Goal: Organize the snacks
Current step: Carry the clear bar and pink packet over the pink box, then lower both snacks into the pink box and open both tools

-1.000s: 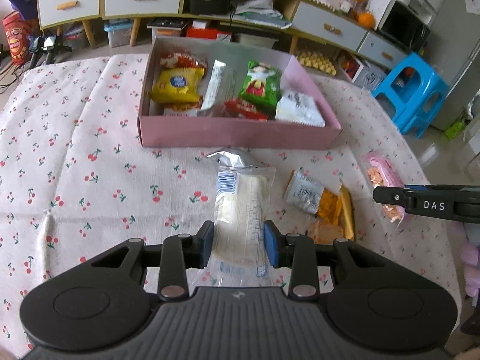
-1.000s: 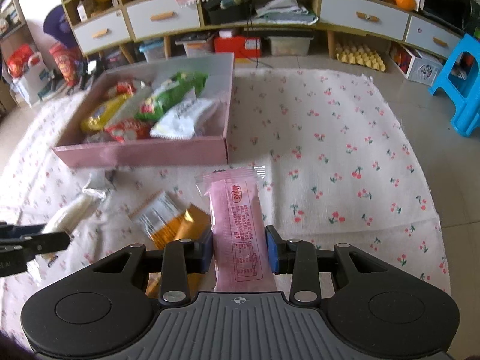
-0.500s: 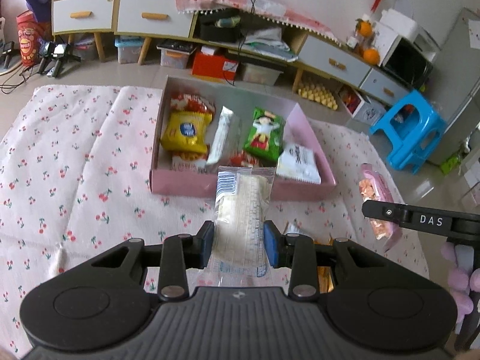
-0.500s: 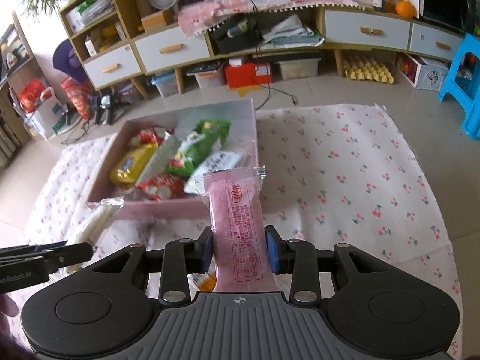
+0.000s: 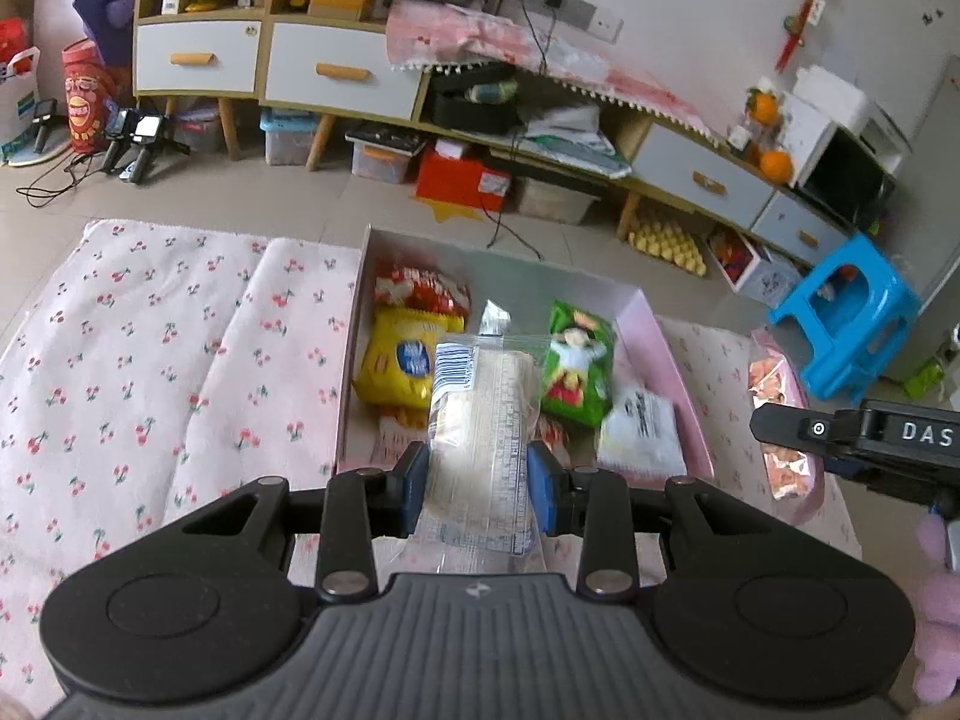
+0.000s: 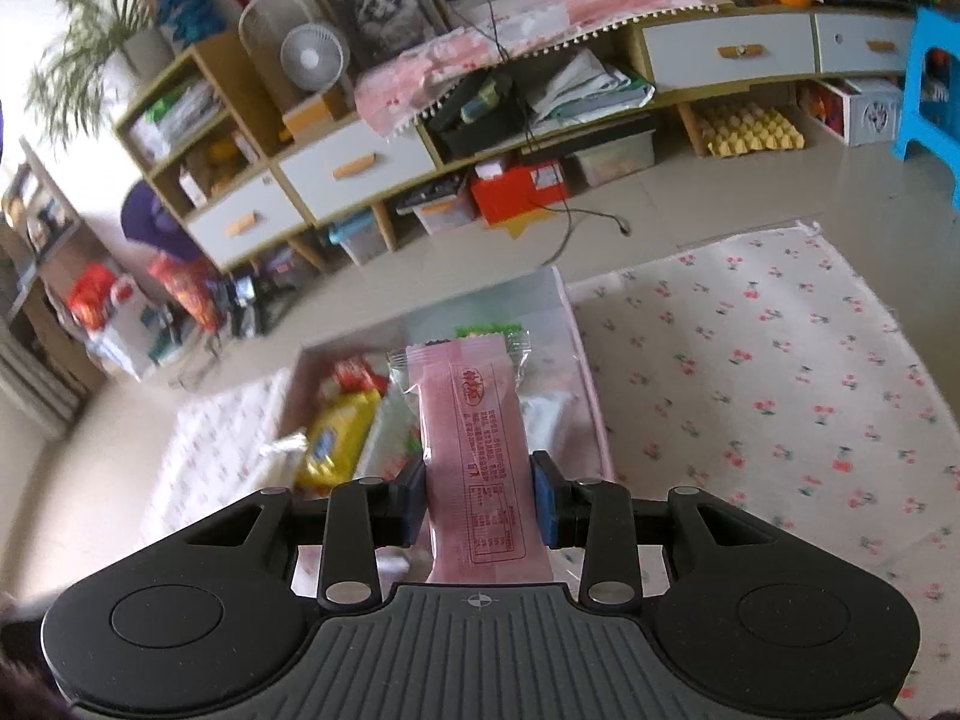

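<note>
Carry step, both packets aloft above the pink box [image 5: 672, 360]. Left gripper [image 5: 479, 489]: jaws clamped on a clear-wrapped pale snack [image 5: 480, 420], long axis pointing away toward the box. Right gripper [image 6: 480, 495]: jaws clamped on a pink packet [image 6: 480, 450], likewise lengthwise. Next move, by judgement: lower each into free box space, then release.

Left gripper [image 5: 478, 486], right gripper [image 6: 478, 497]: jaws clamped on packets, angled downward.
</note>
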Demonstrator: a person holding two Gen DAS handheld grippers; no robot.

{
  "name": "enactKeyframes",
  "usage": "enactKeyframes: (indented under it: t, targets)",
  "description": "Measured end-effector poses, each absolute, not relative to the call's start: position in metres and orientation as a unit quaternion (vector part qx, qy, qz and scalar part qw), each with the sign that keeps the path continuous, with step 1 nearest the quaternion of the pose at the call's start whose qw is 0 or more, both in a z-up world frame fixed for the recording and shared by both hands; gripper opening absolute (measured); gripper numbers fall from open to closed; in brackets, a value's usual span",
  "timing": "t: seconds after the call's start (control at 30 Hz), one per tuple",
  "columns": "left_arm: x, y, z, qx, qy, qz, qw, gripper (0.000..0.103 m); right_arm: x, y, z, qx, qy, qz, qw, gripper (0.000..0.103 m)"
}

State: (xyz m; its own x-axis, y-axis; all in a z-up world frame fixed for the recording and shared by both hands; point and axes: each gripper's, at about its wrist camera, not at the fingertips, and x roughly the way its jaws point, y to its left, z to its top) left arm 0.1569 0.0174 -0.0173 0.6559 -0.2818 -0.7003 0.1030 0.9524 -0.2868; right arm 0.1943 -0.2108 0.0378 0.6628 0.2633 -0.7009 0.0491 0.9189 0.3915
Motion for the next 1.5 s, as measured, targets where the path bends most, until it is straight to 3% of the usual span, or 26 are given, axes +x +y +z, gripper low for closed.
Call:
enactKeyframes:
  t: [0.3, 0.83, 0.97, 1.07, 1.33, 1.5]
  targets:
    - [0.179, 0.012, -0.029, -0.113, 0.340, -0.106, 0.928, 0.032, 0.227, -0.187, 0.014, 0.230, 0.390, 0.063, 0.889, 0.034]
    - [0.182, 0.018, -0.051, -0.117, 0.345, -0.072, 0.929, 0.033, 0.237, -0.188, -0.025, 0.226, 0.396, 0.017, 0.890, 0.034]
    - [0.177, 0.018, -0.044, -0.102, 0.332, -0.063, 0.936, 0.046, 0.236, -0.185, -0.023, 0.217, 0.394, 0.023, 0.893, 0.039]
    - [0.175, 0.017, -0.043, -0.089, 0.327, -0.057, 0.939, 0.053, 0.235, -0.186, -0.019, 0.217, 0.391, 0.030, 0.894, 0.057]
    - [0.174, 0.018, -0.041, -0.086, 0.345, -0.054, 0.933, 0.061, 0.230, -0.192, -0.013, 0.213, 0.397, 0.022, 0.892, 0.058]
    - [0.166, 0.014, -0.038, -0.080, 0.353, -0.059, 0.930, 0.068, 0.223, -0.192, -0.004, 0.208, 0.404, 0.024, 0.890, 0.064]
